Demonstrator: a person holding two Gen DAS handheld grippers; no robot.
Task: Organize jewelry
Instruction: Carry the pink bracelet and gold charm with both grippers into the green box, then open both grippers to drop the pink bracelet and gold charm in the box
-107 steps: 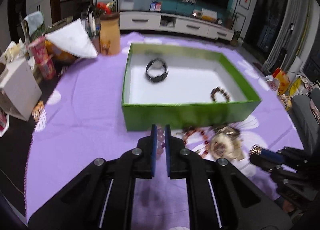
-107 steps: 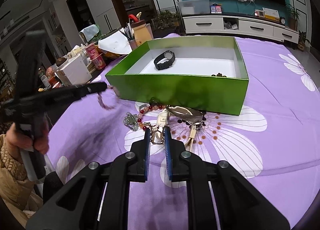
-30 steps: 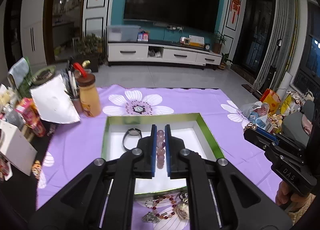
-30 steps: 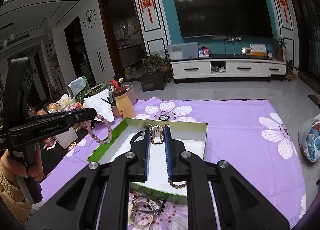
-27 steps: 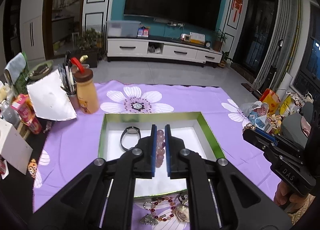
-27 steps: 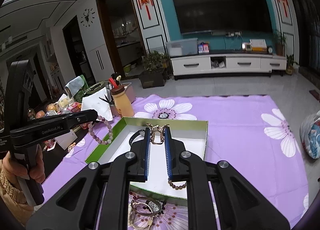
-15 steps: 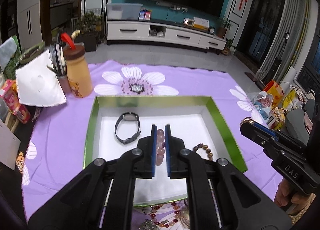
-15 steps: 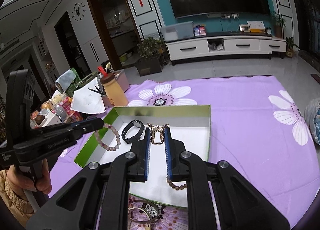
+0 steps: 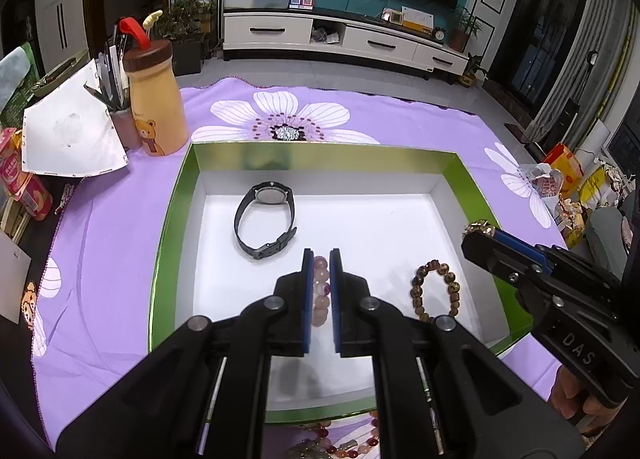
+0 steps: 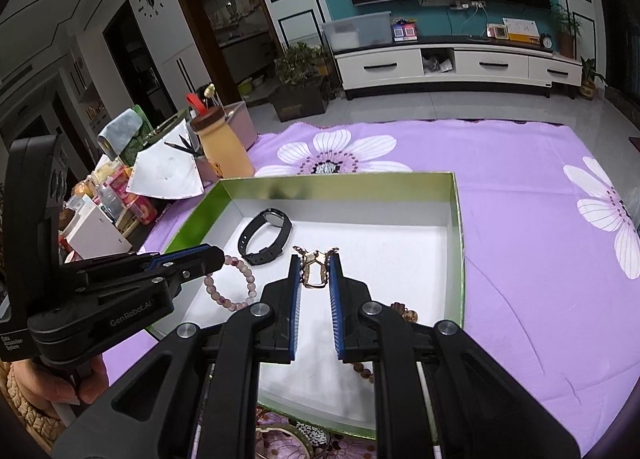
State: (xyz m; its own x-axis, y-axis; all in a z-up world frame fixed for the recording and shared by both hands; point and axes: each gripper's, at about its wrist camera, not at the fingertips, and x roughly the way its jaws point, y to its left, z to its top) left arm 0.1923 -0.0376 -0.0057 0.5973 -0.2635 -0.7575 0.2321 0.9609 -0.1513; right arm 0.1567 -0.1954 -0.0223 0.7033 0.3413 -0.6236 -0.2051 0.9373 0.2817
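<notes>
A green box (image 9: 172, 227) sits on the purple-clothed worktop (image 9: 120, 259), holding a black watch (image 9: 266, 225) and brown bracelet (image 9: 434, 293). Above it, the left gripper (image 9: 321, 259) is clamped on a pink bead bracelet (image 10: 230, 279) and the right gripper (image 10: 314, 263) pinches a gold piece (image 10: 314, 269), apparently ready for dropping inside.

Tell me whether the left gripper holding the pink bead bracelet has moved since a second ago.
Yes. The left gripper with the pink bead bracelet has come down and forward over the green cardboard box, which now looms larger beneath it.
</notes>
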